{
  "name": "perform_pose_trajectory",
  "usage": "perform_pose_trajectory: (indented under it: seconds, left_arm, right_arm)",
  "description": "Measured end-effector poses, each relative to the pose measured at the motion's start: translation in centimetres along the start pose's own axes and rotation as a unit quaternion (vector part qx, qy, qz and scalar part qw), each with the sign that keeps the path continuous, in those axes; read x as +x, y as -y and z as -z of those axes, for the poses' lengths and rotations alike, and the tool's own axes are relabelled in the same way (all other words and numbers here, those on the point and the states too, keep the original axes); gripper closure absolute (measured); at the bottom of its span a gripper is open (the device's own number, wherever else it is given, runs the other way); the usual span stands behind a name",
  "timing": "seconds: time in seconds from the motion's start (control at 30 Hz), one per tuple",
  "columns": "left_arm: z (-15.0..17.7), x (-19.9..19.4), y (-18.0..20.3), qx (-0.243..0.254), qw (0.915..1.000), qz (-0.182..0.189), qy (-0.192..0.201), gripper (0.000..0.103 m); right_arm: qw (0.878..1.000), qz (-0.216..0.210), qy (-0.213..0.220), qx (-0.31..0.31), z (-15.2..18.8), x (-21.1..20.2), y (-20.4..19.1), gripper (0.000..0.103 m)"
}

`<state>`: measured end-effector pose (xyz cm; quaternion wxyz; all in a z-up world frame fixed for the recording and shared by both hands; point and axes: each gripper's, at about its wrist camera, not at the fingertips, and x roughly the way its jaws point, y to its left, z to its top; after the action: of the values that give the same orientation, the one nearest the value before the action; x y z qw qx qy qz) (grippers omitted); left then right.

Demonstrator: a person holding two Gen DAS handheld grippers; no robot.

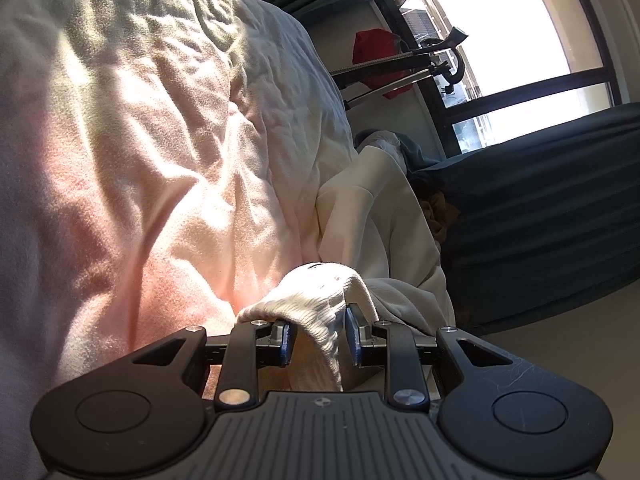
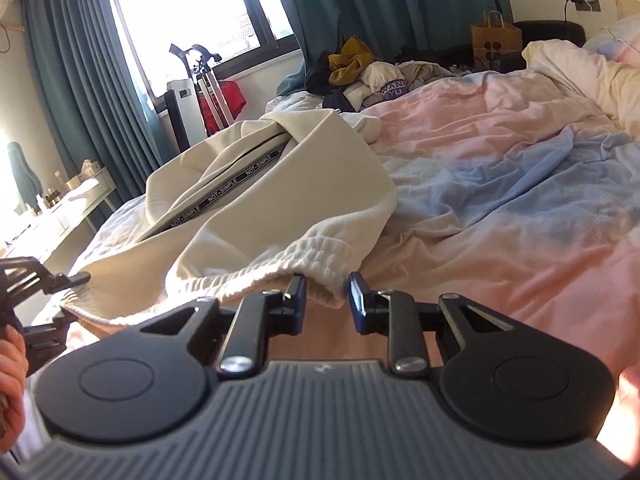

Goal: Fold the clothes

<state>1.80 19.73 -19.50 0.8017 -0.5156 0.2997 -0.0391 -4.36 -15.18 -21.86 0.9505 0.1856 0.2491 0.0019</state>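
A cream garment (image 2: 288,184) with a black lettered tape lies rumpled on the bed. Its ribbed band (image 2: 280,260) stretches along the near edge between both grippers. My right gripper (image 2: 327,302) is open. The band's corner sits between its jaws against the left finger, apart from the right pad. My left gripper (image 2: 70,294) shows at the far left, gripping the band's other end, with a person's hand (image 2: 12,360) behind it. In the left wrist view the ribbed band (image 1: 320,300) bunches over and between the fingers of the left gripper (image 1: 320,338), which is shut on it. The rest of the garment (image 1: 360,208) trails beyond.
The bed cover (image 2: 500,168) is pink and blue and creased. A pile of clothes (image 2: 360,68) and a paper bag (image 2: 496,38) sit at the far side. A small table (image 2: 80,196), a tripod with a red bag (image 2: 224,96) and teal curtains (image 2: 80,80) stand by the window.
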Motion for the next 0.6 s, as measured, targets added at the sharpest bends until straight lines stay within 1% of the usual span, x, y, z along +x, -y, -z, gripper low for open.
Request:
perform_pose_trajectory:
  seconds: [0.07,0.13,0.27,0.37,0.4,0.43,0.47,0.5,0.53,0.57,0.6]
  left_arm:
    - [0.0,0.1,-0.1,0.0,1.0,-0.001,-0.002,0.076]
    - [0.0,0.1,-0.1,-0.002,1.0,0.005,-0.003,0.076]
    - [0.1,0.1,0.1,0.002,0.9998,0.017,0.0,0.076]
    - [0.3,-0.1,0.3,0.005,0.9995,0.031,0.006,0.078]
    - [0.3,-0.2,0.4,0.006,0.9993,0.035,0.01,0.08]
    - [0.3,-0.2,0.4,0.007,0.9992,0.038,0.012,0.083]
    - [0.4,-0.2,0.5,0.008,0.9991,0.04,0.015,0.085]
    - [0.4,-0.2,0.6,0.013,0.9989,0.041,0.02,0.086]
    - [0.4,-0.2,0.8,0.018,0.9986,0.043,0.025,0.089]
    - [0.4,-0.2,0.9,0.022,0.9983,0.044,0.03,0.092]
    - [0.3,-0.3,1.4,0.033,0.9978,0.045,0.037,0.093]
  right_arm:
    - [1.0,0.003,-0.002,0.006,0.1,0.3,0.2,0.074]
    - [1.0,0.015,-0.004,-0.004,0.2,1.0,0.0,0.073]
    - [0.999,0.034,-0.024,0.0,0.5,2.5,0.4,0.073]
    - [0.998,0.058,-0.03,-0.024,0.5,3.1,0.0,0.073]
    - [0.997,0.062,-0.025,-0.032,0.5,3.0,-0.2,0.073]
    - [0.997,0.065,-0.02,-0.04,0.6,3.0,-0.3,0.074]
    - [0.997,0.066,-0.016,-0.047,0.5,2.8,-0.5,0.078]
    - [0.996,0.068,-0.011,-0.055,0.5,2.6,-0.8,0.087]
    - [0.995,0.072,-0.001,-0.064,0.4,2.2,-1.1,0.087]
    - [0.995,0.069,0.006,-0.069,0.3,1.8,-1.2,0.088]
    - [0.996,0.06,0.008,-0.07,0.2,1.4,-1.4,0.089]
